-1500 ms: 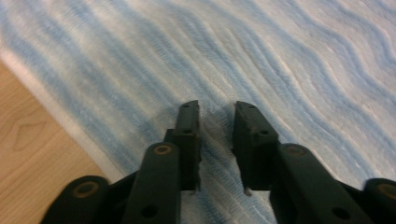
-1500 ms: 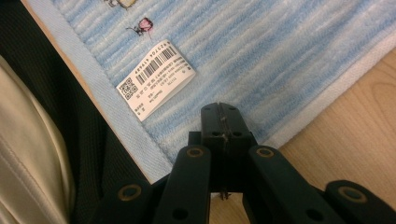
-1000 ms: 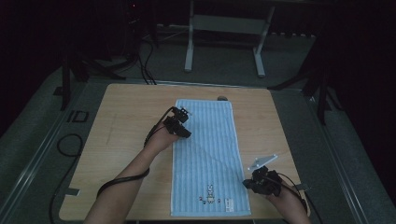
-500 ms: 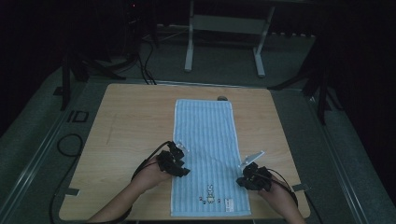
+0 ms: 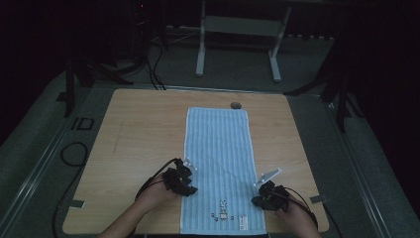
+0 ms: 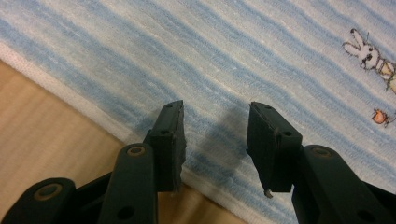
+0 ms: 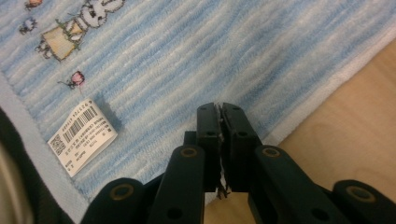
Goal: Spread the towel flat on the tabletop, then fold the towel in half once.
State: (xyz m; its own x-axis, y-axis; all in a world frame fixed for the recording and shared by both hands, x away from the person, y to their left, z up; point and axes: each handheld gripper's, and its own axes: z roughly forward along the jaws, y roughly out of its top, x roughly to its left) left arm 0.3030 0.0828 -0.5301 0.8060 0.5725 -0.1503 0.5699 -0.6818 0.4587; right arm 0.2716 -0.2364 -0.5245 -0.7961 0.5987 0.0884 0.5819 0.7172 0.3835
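Observation:
A blue-and-white striped towel (image 5: pixel 218 148) lies flat and lengthwise on the wooden table (image 5: pixel 138 129). My left gripper (image 5: pixel 187 184) rests at the towel's left edge near the front, jaws open. In the left gripper view, the left gripper (image 6: pixel 215 135) hangs just over the towel (image 6: pixel 233 56) and its white hem, with nothing between the pads. My right gripper (image 5: pixel 257 198) sits at the towel's right edge. Its view shows the right gripper (image 7: pixel 220 116) shut, pads together above the towel (image 7: pixel 187 60), close to the hem.
Small embroidered figures (image 5: pixel 225 215) and a white barcode label (image 7: pixel 81 133) mark the towel's near end. A round cable hole (image 5: pixel 236 105) sits at the table's far edge. A metal stand (image 5: pixel 237 44) stands beyond the table, and cables (image 5: pixel 74 153) run along the floor on the left.
My left hand has come from the far part of the towel's left edge down to its near part. The right hand has hardly shifted.

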